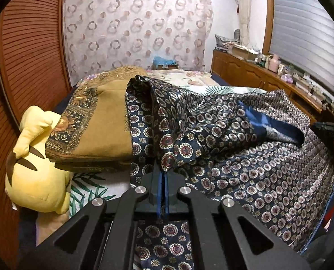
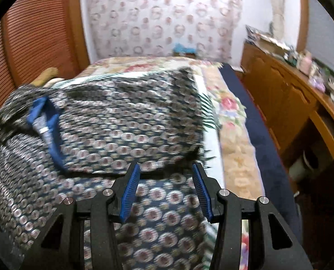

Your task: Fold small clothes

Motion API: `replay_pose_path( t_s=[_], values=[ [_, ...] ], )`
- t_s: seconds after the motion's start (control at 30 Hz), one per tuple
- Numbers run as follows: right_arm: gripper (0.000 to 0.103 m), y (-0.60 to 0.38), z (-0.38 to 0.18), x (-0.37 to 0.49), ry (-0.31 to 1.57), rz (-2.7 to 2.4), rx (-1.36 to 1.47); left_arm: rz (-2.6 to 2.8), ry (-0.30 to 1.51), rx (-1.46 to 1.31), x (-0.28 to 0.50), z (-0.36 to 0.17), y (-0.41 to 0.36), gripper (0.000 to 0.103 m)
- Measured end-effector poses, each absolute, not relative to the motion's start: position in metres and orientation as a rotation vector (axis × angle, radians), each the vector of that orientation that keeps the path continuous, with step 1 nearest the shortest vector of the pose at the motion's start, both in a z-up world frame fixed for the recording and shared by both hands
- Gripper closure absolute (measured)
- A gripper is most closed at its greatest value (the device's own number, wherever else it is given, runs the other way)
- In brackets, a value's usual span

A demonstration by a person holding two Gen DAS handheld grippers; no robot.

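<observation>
Presently: L gripper clamped on patterned garment fold; R gripper jaws apart, empty, above same garment.

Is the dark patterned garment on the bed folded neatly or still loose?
Still loose: the patterned garment lies rumpled, its blue lining exposed.

Across the bottom of each frame sits a matte black gripper built of flat angular link arms with triangular cut-outs. Four round silver screws cap the pivots on each. The left gripper shows thin blue strips along the inner faces of its jaws. The right gripper carries ribbed blue pads at lower centre.
</observation>
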State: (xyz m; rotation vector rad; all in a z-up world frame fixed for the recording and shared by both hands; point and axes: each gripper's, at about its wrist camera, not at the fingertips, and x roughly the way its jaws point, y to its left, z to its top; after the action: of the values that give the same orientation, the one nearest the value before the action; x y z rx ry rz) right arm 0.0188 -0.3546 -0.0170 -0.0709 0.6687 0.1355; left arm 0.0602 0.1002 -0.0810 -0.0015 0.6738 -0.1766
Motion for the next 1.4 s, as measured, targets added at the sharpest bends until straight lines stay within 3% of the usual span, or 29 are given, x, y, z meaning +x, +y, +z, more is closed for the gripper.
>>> replay_pose_path(
  t_s=[0.3,0.37,0.47,0.9,1.2,1.4],
  values=[
    [0.055,-0.380,-0.011,0.057,0.699,0.114,0.010,-0.172,0.684,-0.006,0.063,-0.085,0.100,0.101],
    [0.089,-0.377,-0.011,0.066,0.710,0.118,0.010,-0.175,0.674,-0.005,0.060,-0.083,0.099,0.101],
    [0.100,-0.373,-0.008,0.068,0.673,0.148,-0.003,-0.185,0.648,0.005,0.050,-0.075,0.097,0.101],
    [0.102,-0.396,0.018,-0.033,0.560,0.196,0.009,-0.173,0.612,-0.040,0.005,-0.062,0.116,0.101],
    [0.102,-0.401,0.001,-0.068,0.596,0.157,-0.016,-0.161,0.636,-0.070,-0.017,-0.072,0.120,0.100],
    [0.095,-0.384,0.020,-0.060,0.592,0.112,-0.053,-0.150,0.625,-0.081,-0.020,-0.068,0.125,0.071]
  ],
)
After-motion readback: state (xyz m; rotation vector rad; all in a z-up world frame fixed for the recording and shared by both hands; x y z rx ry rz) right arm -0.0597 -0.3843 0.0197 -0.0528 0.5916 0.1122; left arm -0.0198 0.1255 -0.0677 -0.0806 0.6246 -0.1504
